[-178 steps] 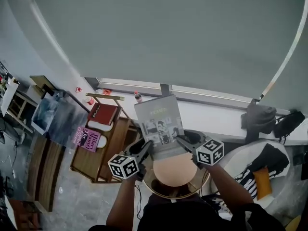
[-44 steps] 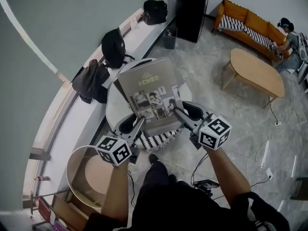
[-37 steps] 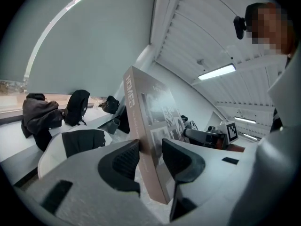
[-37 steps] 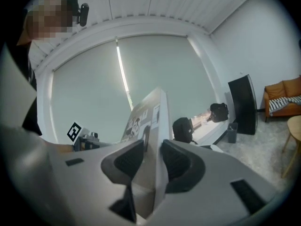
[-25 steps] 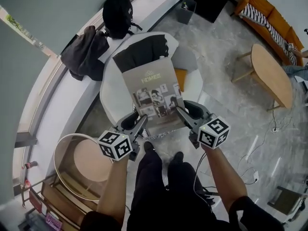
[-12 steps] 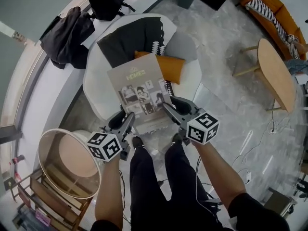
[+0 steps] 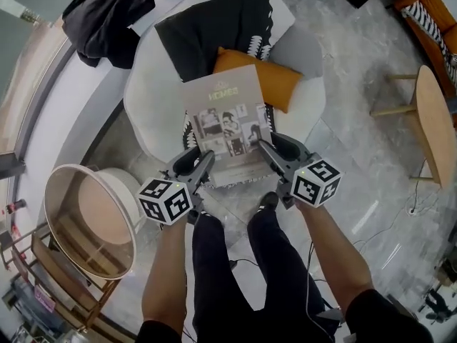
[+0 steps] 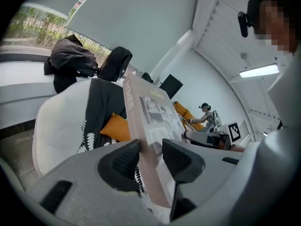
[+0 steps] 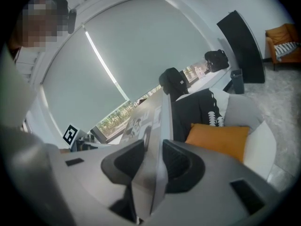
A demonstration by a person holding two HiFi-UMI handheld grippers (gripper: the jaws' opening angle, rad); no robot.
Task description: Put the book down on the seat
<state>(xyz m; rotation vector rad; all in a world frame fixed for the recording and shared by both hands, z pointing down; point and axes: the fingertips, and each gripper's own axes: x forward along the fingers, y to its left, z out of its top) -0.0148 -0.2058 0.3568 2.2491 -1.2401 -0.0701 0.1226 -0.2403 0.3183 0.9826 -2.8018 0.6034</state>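
A thin grey book with photos on its cover is held by its bottom edge between both grippers. It hangs over the front of a white round armchair seat. My left gripper is shut on the book's lower left corner, and my right gripper is shut on the lower right. In the left gripper view the book stands edge-on between the pads of the left gripper. In the right gripper view the book is likewise pinched by the right gripper. Behind the book on the chair lie an orange cushion and a black garment.
A round side table stands at the left beside the chair. Dark jackets lie on the window ledge. An oval wooden table and an orange sofa are at the right. The person's legs stand just before the chair.
The person has come closer to the armchair, so the book now hangs over its seat front. The orange cushion has come into view. Both grips on the book are unchanged.
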